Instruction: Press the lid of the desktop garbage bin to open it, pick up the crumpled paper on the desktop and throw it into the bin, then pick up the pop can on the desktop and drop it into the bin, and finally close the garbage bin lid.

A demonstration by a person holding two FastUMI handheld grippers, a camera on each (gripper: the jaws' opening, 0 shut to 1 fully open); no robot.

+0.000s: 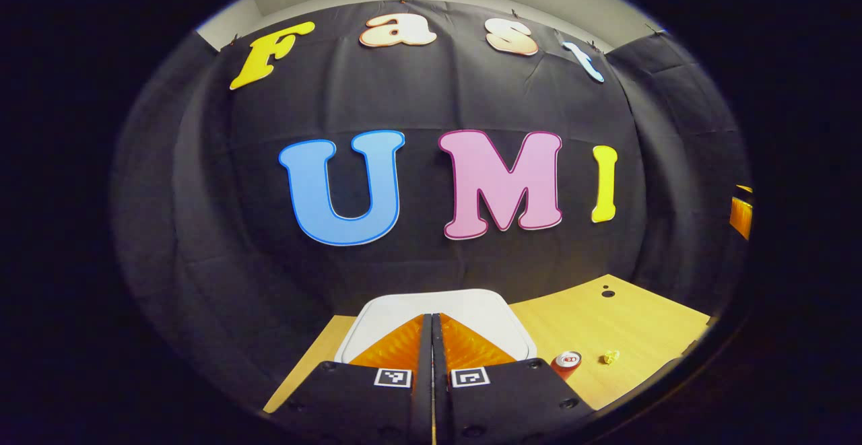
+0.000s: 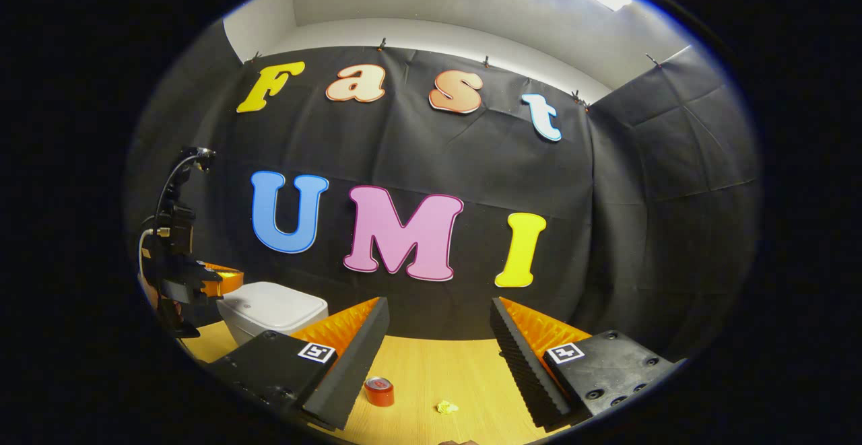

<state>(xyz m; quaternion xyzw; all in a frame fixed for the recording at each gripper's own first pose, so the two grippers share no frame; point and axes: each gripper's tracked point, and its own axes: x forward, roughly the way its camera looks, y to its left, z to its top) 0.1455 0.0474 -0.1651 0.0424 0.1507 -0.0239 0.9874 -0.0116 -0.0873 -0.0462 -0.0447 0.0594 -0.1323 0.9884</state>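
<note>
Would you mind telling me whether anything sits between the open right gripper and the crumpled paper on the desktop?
Nothing visible does. In the right gripper view the right gripper is open above bare desktop, with the crumpled paper lying in the gap between its fingers. The pop can stands apart to the paper's left.

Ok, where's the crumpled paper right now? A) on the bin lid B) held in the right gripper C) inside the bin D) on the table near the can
D: the crumpled paper lies on the table beside the can, with the right gripper open above them.
</note>
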